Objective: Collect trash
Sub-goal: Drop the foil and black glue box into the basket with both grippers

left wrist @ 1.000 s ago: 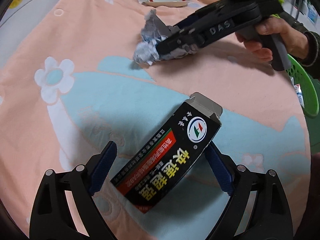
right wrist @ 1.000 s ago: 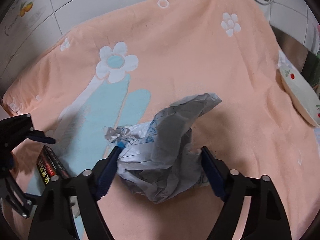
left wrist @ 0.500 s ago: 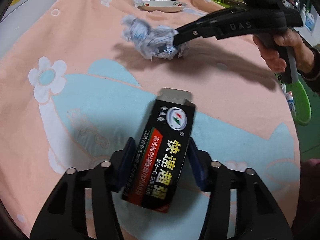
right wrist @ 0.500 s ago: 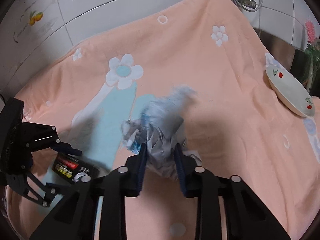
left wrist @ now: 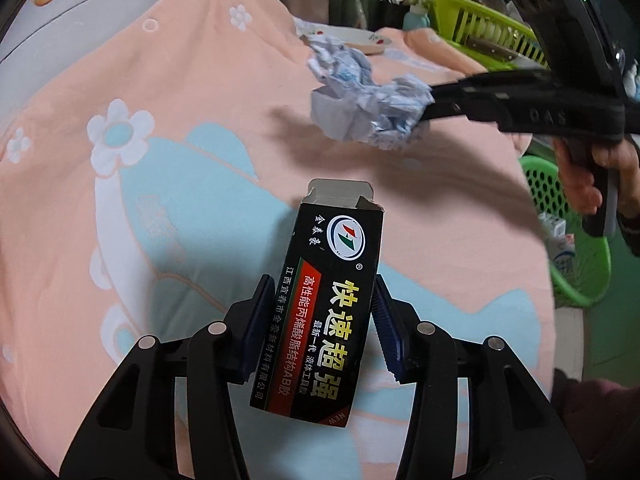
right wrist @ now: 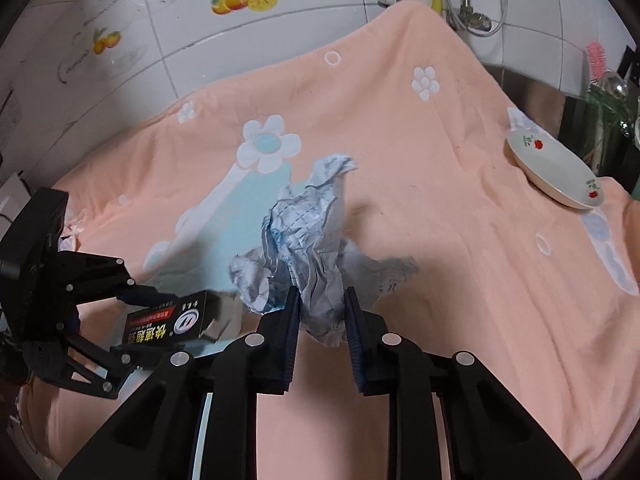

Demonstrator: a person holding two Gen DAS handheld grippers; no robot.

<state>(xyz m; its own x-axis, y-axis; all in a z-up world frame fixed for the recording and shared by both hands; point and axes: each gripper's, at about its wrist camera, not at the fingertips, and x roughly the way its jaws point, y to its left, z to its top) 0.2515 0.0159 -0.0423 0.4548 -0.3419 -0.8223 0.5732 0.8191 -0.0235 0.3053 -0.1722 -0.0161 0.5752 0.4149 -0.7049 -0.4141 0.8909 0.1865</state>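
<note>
My left gripper [left wrist: 320,320] is shut on a black cardboard box [left wrist: 324,280] with yellow Chinese print and an open top flap, held above the peach flowered cloth [left wrist: 180,92]. The box also shows in the right wrist view [right wrist: 172,322], clamped in the left gripper [right wrist: 140,320]. My right gripper [right wrist: 320,312] is shut on a crumpled grey-white paper wad [right wrist: 308,248], lifted off the cloth. In the left wrist view the wad [left wrist: 364,100] hangs from the right gripper's tip [left wrist: 430,108] at upper right.
A green mesh basket [left wrist: 580,240] with some trash in it sits off the cloth's right edge. A white dish [right wrist: 556,172] lies at the far corner of the cloth. A green dish rack [left wrist: 492,28] stands behind. A tiled wall [right wrist: 200,20] backs the counter.
Both grippers have closed on their items and lifted them: the left on the black box, the right on the paper wad. Both now hang above the cloth.
</note>
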